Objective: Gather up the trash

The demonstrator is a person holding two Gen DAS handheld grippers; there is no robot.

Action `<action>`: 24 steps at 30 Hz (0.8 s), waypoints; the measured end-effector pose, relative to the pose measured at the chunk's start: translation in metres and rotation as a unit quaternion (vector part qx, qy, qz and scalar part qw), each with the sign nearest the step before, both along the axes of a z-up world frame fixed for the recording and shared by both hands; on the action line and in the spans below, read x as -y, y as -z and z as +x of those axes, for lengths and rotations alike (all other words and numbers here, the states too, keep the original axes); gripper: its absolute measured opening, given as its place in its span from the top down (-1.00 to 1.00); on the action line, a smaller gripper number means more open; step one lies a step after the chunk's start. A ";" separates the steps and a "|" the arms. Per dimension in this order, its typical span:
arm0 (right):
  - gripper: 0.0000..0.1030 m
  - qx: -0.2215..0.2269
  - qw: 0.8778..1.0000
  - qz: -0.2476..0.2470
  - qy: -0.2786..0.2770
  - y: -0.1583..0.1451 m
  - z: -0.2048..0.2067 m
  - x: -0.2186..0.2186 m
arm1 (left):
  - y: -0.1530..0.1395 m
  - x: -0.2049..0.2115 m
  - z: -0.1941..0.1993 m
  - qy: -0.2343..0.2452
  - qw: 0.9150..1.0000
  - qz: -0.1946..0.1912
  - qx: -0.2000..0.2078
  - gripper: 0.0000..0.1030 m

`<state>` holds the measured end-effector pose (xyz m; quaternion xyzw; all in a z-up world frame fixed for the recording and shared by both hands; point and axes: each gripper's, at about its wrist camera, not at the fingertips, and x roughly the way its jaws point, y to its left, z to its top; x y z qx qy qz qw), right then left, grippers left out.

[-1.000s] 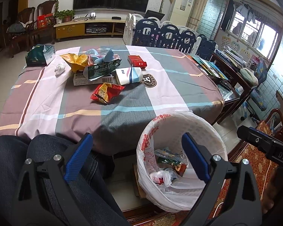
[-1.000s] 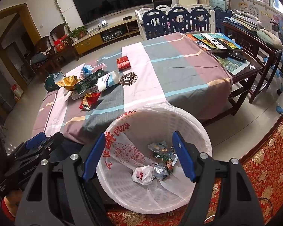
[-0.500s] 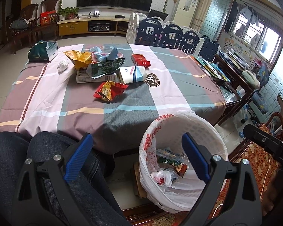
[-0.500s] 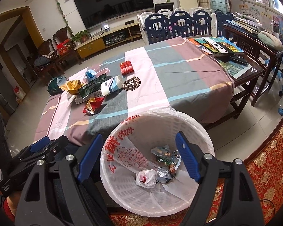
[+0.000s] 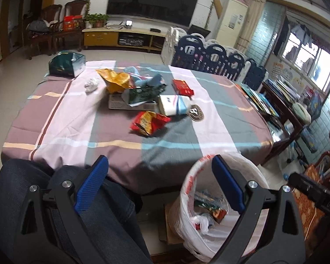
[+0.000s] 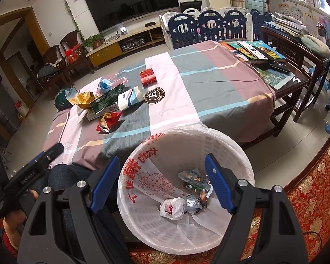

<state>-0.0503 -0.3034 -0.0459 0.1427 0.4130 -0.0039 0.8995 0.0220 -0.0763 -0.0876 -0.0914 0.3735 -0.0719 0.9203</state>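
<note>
A white bin with a plastic liner (image 6: 242,154) stands on the floor at the table's near edge and holds several wrappers; it also shows in the left wrist view (image 5: 248,165). On the table lie a red snack wrapper (image 5: 149,123), a yellow wrapper (image 5: 114,79), a green packet (image 5: 143,94), a white and blue tissue pack (image 5: 173,106), a red box (image 5: 182,87) and a crumpled tissue (image 5: 91,84). My left gripper (image 5: 160,180) is open and empty, before the table's edge. My right gripper (image 6: 160,176) is open and empty above the bin.
A green tissue box (image 5: 66,65) sits at the table's far left corner. Books and remotes (image 6: 255,50) lie on a dark side table to the right. The person's legs in jeans (image 5: 55,198) are under the left gripper. A playpen fence (image 5: 211,52) stands behind the table.
Both grippers have risen and tilted up a little, so the table sits lower and closer in view. Both stay open and empty.
</note>
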 end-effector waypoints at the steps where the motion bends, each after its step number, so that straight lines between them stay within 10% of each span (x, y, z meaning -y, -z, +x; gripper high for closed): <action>1: -0.52 -0.003 1.000 0.000 -0.001 0.002 0.002 -0.002 | 0.000 -0.006 0.003 -0.007 1.000 -0.004 -0.001 -0.83; 24: -0.52 -0.067 0.997 0.027 -0.018 0.093 0.248 -0.166 | 0.040 -0.196 0.121 -0.169 0.985 0.020 -0.026 -0.84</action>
